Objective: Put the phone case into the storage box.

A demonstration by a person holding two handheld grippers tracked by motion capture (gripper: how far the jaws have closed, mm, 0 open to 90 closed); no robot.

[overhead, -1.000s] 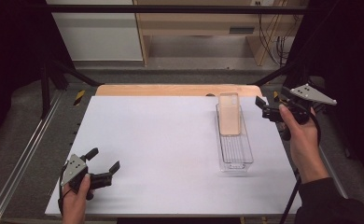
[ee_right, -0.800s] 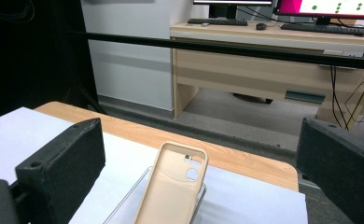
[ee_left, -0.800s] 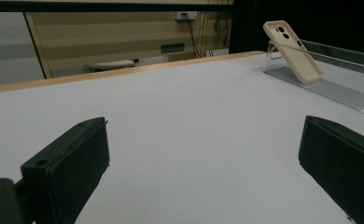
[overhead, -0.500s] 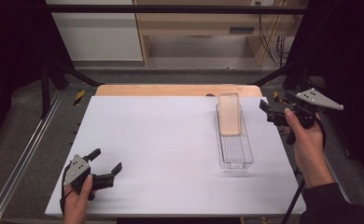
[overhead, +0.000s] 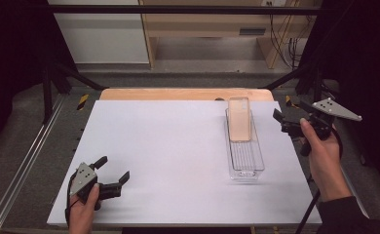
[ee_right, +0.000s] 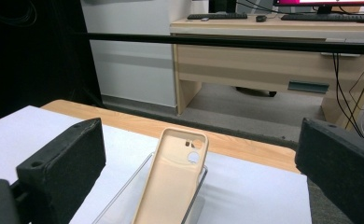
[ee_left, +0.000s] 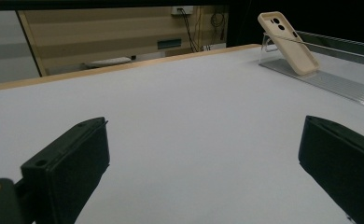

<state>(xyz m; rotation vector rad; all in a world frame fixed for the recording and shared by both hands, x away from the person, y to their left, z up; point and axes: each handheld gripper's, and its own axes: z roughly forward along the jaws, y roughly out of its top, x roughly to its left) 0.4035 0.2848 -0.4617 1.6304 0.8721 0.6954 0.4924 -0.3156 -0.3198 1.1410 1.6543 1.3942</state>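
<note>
The right gripper (overhead: 289, 121) has been drawn back toward 3 o'clock over the last second and is now held off the counter (overhead: 168, 146) edge, jaws spread, nothing gripped. The phone case (overhead: 239, 118) is left leaning at the far end of the clear tray (overhead: 246, 163), at roughly 1 o'clock. The left gripper (overhead: 111, 169) has shifted slightly at 7 o'clock, jaws parted and empty. The case is judged untouched; a fresh approach appears needed.

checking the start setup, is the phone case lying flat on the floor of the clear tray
No, the beige phone case leans tilted against the end wall of the clear tray, its top edge raised above the tray floor.
</note>
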